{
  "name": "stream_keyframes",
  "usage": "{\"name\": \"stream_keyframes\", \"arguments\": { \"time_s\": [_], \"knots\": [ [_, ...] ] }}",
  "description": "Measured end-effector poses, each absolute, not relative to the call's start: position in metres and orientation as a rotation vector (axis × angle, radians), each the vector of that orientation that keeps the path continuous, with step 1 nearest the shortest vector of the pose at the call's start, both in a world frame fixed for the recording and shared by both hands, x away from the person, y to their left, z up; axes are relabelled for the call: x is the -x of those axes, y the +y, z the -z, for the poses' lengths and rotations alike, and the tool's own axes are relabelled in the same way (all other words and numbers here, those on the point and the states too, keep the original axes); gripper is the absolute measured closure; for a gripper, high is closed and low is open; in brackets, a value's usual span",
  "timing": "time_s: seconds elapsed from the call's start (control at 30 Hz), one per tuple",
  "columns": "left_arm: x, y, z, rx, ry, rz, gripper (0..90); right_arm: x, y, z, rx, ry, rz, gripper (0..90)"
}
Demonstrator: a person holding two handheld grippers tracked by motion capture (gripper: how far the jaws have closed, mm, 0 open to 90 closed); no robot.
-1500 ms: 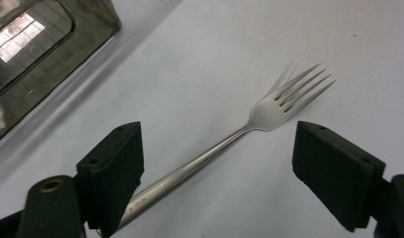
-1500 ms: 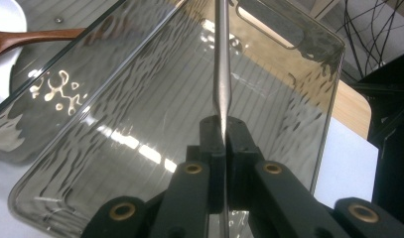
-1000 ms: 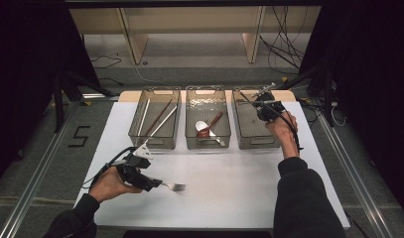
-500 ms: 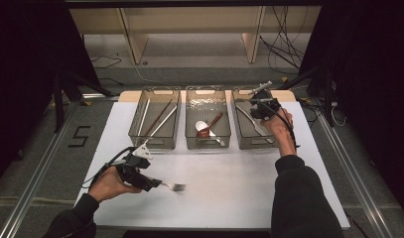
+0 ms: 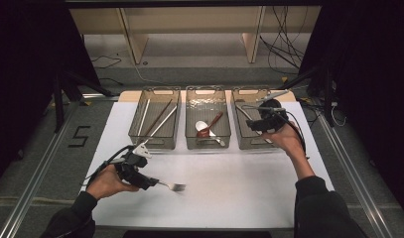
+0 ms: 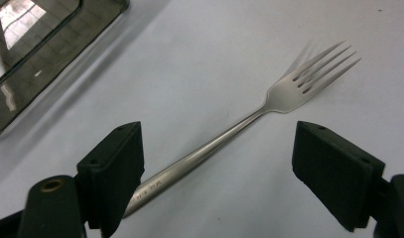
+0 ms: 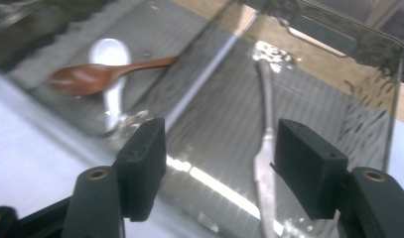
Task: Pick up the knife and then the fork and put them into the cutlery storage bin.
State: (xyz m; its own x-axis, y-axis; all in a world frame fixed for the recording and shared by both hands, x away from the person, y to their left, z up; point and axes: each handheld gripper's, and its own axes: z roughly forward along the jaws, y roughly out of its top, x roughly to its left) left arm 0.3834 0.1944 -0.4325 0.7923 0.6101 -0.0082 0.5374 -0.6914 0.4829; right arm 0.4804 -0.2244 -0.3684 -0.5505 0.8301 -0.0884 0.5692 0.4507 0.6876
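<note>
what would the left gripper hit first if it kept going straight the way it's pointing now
Most likely the fork. The left gripper has its jaws open with the fork's handle running between them across the white table. Depth is hard to judge, so it may meet the tabletop first.

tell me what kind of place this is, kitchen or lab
Most likely a lab or recording workspace, not a kitchen. A white table stands among black curtains, with loose cables on the bare floor behind. Three clear bins sort cutlery, and a fork lies on the table.
</note>
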Motion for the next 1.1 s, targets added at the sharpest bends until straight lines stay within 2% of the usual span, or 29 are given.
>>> {"name": "stream_keyframes", "arguments": {
  "time_s": [0.5, 1.1],
  "knots": [
    [-0.394, 0.187, 0.440, -2.660, 0.810, -0.197, 22.5, -0.401, -0.235, 0.379, -1.113, 2.303, -1.063, 32.1],
    [-0.403, 0.181, 0.447, -2.740, 0.769, -0.174, 23.5, -0.354, -0.222, 0.393, -1.069, 2.336, -1.141, 29.5]
  ]
}}
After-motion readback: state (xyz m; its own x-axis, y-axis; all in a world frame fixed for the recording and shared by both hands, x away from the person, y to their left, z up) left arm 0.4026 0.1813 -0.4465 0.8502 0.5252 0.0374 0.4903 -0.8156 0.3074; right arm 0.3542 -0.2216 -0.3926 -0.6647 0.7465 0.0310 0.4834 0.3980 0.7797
